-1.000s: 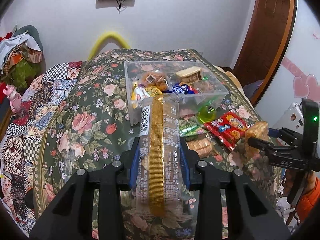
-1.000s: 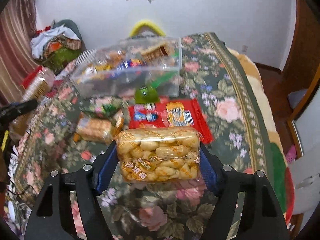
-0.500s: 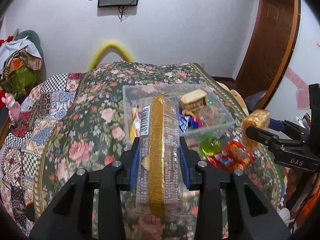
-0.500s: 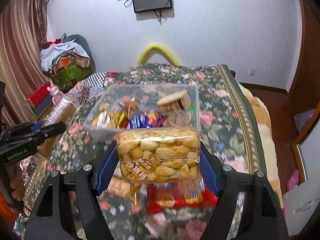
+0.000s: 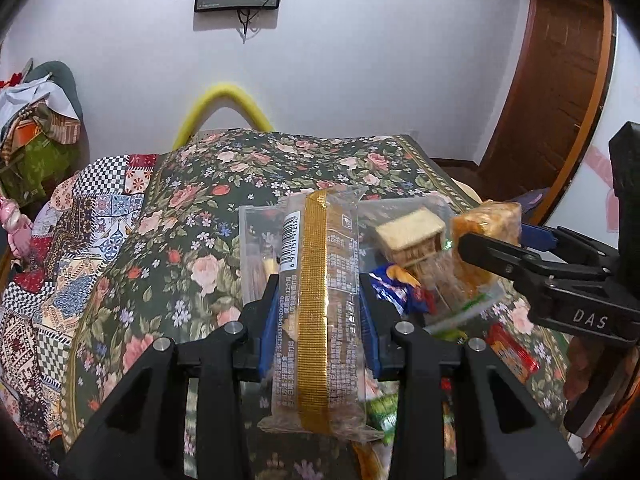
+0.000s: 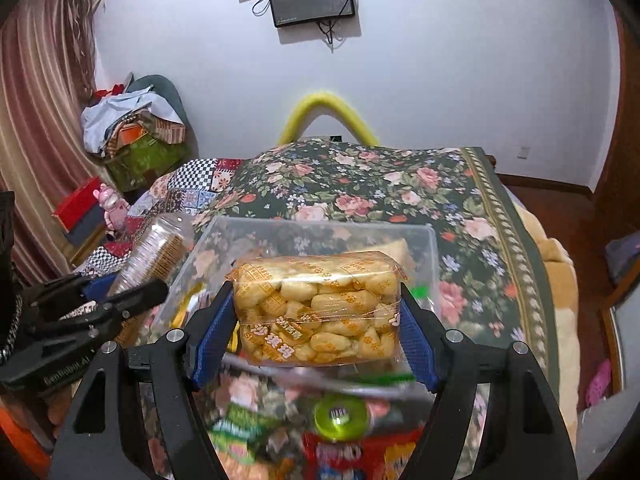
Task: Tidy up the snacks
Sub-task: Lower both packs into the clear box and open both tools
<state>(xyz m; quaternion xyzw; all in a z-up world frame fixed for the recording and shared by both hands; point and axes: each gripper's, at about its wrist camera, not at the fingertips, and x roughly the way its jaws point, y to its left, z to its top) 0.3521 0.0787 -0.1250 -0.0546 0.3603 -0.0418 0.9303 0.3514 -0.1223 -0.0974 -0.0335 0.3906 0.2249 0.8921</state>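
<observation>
My left gripper (image 5: 320, 312) is shut on a long clear cracker pack with a gold stripe (image 5: 320, 300) and holds it upright over the near left part of the clear plastic snack box (image 5: 252, 216). My right gripper (image 6: 316, 316) is shut on a clear pack of yellow puffed snacks (image 6: 316, 300) and holds it over the box (image 6: 320, 228). The right gripper and its pack (image 5: 488, 220) show at the right of the left wrist view. The left gripper with the cracker pack (image 6: 160, 248) shows at the left of the right wrist view.
The box stands on a dark floral bedspread (image 5: 192, 240) and holds a sandwich biscuit pack (image 5: 412, 228) and a blue wrapper (image 5: 394, 284). In front of it lie a green jelly cup (image 6: 340, 416), red packet (image 6: 352, 456) and green packets (image 6: 236, 428). A wooden door (image 5: 560, 80) stands right.
Both grippers have risen and moved forward with their packs, from above the loose snacks in front of the box to over the box itself. They have come closer together.
</observation>
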